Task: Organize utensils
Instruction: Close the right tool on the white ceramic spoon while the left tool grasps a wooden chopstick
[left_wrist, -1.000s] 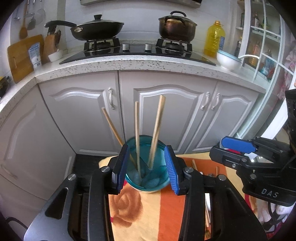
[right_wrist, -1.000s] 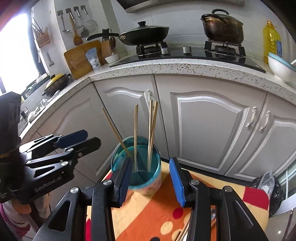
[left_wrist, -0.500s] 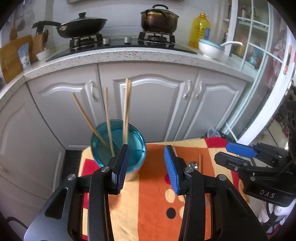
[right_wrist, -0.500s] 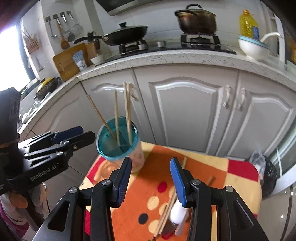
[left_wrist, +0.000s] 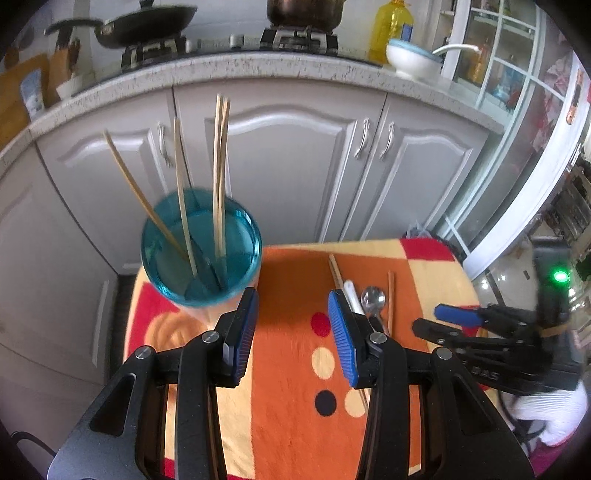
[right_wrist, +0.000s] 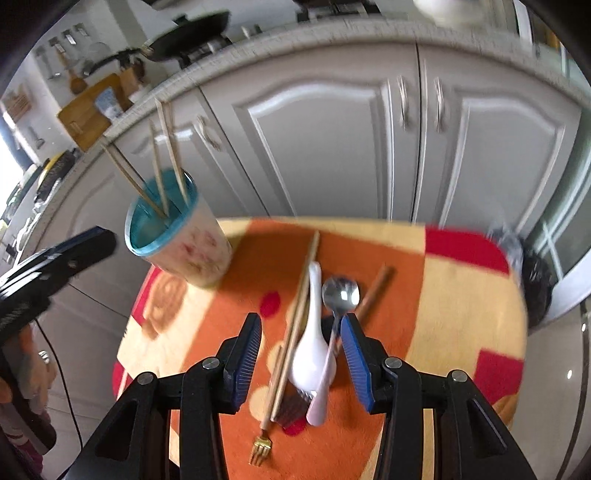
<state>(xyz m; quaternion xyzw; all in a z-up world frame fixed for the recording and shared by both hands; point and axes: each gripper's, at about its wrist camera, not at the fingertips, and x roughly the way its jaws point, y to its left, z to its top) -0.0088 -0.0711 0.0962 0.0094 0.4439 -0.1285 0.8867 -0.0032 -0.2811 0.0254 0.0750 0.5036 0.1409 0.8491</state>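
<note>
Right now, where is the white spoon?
In the right wrist view the white spoon lies on the orange patterned cloth, between the long chopsticks on its left and the metal spoon on its right, just ahead of the open right gripper.

Both views are bright with daylight. In the right wrist view, a window (right_wrist: 9, 147) at the left edge is overexposed. The metal spoon (right_wrist: 340, 290) shows specular glare. The cup (right_wrist: 177, 240) casts a shadow to its right on the cloth (right_wrist: 461, 295). Motion blur softens the cabinet doors (right_wrist: 406, 129). Fisheye distortion curves the countertop (left_wrist: 295, 70); corners are vignetted black.
</note>
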